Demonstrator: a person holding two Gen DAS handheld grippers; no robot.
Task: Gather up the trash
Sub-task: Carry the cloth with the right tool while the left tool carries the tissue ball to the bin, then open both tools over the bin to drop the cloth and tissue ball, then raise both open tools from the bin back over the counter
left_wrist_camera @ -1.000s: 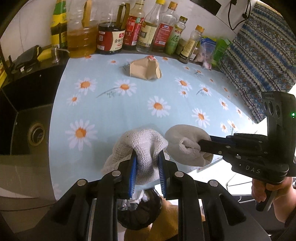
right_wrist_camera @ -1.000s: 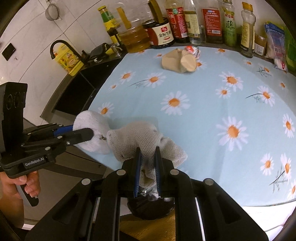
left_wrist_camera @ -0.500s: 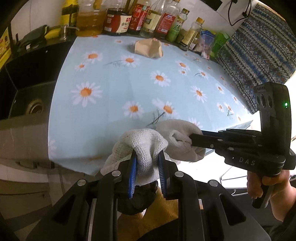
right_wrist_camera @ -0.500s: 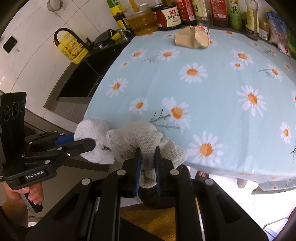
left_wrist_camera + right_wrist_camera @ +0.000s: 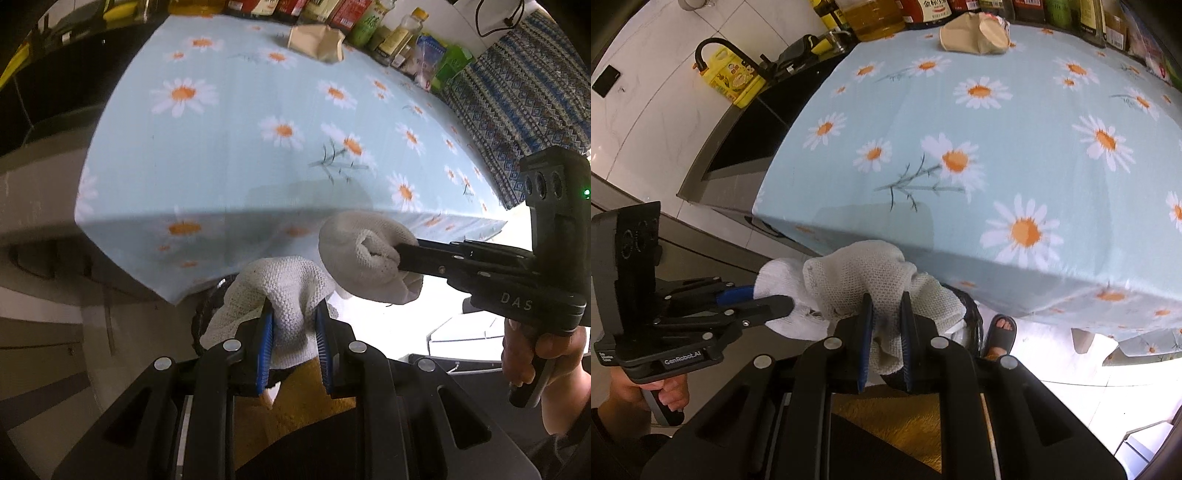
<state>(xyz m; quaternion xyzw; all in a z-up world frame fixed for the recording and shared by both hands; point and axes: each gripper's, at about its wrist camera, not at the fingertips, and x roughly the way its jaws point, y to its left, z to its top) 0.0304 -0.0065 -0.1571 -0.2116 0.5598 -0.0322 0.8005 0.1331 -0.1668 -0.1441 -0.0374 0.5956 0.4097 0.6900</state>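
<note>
My left gripper (image 5: 293, 314) is shut on a white knitted cloth (image 5: 280, 288). My right gripper (image 5: 886, 301) is shut on another part of the white knitted cloth (image 5: 857, 273). Both hold it in the air in front of the table's front edge, over a black trash bag (image 5: 971, 314) that the cloth mostly hides. The right gripper shows in the left wrist view (image 5: 402, 253), the left gripper in the right wrist view (image 5: 783, 301). A crumpled brown paper cup (image 5: 975, 35) lies at the table's far side, also seen in the left wrist view (image 5: 317, 40).
The table has a light blue daisy cloth (image 5: 1015, 147). Several bottles (image 5: 332, 7) line its far edge. A black sink (image 5: 746, 136) and a yellow oil jug (image 5: 733, 79) are to the left. A patterned fabric (image 5: 524, 74) is at right. A sandalled foot (image 5: 1001, 330) is below.
Both grippers have pulled back and down off the table with the cloth. The table edge now lies beyond them.
</note>
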